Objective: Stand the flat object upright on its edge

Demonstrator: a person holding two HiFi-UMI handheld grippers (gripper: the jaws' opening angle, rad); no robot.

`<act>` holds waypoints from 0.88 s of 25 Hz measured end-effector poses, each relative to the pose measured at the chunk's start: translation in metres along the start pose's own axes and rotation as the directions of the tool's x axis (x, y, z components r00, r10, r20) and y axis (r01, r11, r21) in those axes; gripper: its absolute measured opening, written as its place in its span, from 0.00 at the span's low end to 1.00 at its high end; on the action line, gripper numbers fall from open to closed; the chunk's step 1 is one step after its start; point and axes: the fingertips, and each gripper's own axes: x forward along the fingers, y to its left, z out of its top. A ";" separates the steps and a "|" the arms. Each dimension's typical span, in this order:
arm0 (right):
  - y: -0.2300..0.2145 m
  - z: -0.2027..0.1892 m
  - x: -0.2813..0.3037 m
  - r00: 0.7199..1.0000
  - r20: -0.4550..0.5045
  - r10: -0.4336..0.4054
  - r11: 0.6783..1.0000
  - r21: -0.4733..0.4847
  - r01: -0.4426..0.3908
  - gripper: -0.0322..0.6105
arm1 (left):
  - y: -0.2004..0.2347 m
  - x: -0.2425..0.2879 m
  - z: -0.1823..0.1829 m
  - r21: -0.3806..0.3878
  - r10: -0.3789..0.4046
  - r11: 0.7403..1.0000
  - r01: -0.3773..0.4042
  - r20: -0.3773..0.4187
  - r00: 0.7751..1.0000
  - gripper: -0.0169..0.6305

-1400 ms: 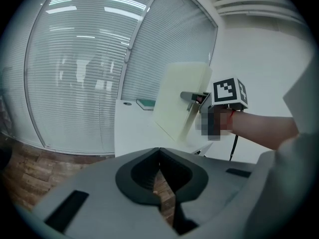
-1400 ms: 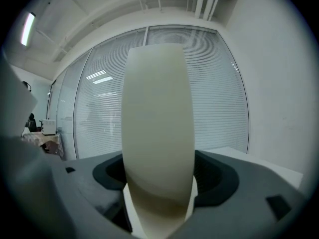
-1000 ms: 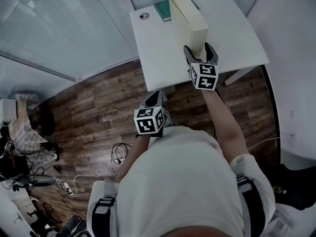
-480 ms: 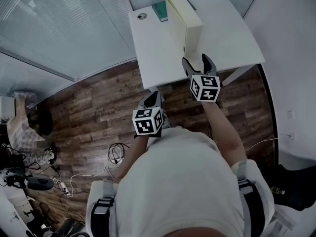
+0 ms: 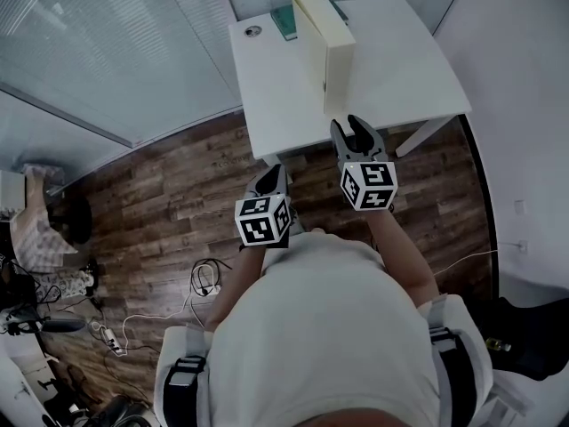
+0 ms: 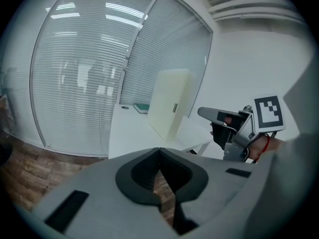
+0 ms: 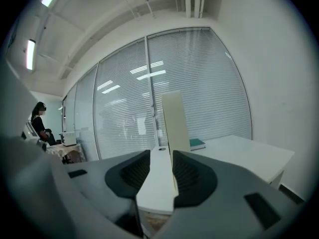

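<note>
The flat cream box [image 5: 322,47] stands upright on its long edge on the white table [image 5: 409,69], with nothing touching it. My right gripper [image 5: 351,132] hovers at the table's near edge, just short of the box's near end. Its jaws are closing, still apart, with nothing between them. In the right gripper view the box [image 7: 175,123] rises straight ahead beyond the right gripper [image 7: 160,156]. My left gripper [image 5: 274,176] hangs low over the wooden floor beside the table, shut and empty. In the left gripper view the box [image 6: 169,103] stands behind the left gripper [image 6: 159,153].
A green book [image 5: 286,20] lies at the table's far edge behind the box, and a small round fitting [image 5: 254,31] sits in the far left corner. Glass walls with blinds [image 5: 116,52] run along the left. Cables [image 5: 209,278] lie on the floor.
The right gripper has drawn back from the box's near end toward the person, and its jaws have narrowed. The box stays upright. The left gripper has barely moved.
</note>
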 end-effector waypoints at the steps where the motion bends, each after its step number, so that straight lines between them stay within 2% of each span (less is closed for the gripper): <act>1: 0.002 -0.001 -0.005 1.000 0.002 0.005 1.000 -0.001 -0.005 0.26 | -0.002 -0.001 -0.001 -0.002 0.001 1.000 -0.001 0.002 1.000 0.06; 4: 0.005 -0.005 -0.019 1.000 0.007 0.016 1.000 0.009 -0.016 0.18 | -0.006 -0.003 -0.003 -0.007 0.002 1.000 -0.001 0.004 1.000 0.06; 8: 0.014 -0.011 -0.035 0.999 -0.002 0.042 0.999 0.004 -0.042 0.13 | -0.010 -0.009 -0.007 -0.013 -0.003 1.000 0.003 0.005 1.000 0.06; 12: 0.023 -0.020 -0.051 0.998 -0.012 0.066 0.997 -0.030 -0.066 0.11 | -0.014 -0.015 -0.013 -0.016 0.001 1.000 -0.001 0.012 1.000 0.06; 22: 0.024 -0.030 -0.066 0.997 -0.033 0.074 0.997 0.021 -0.073 0.08 | -0.019 -0.018 -0.015 -0.012 -0.007 1.000 0.007 0.018 1.000 0.06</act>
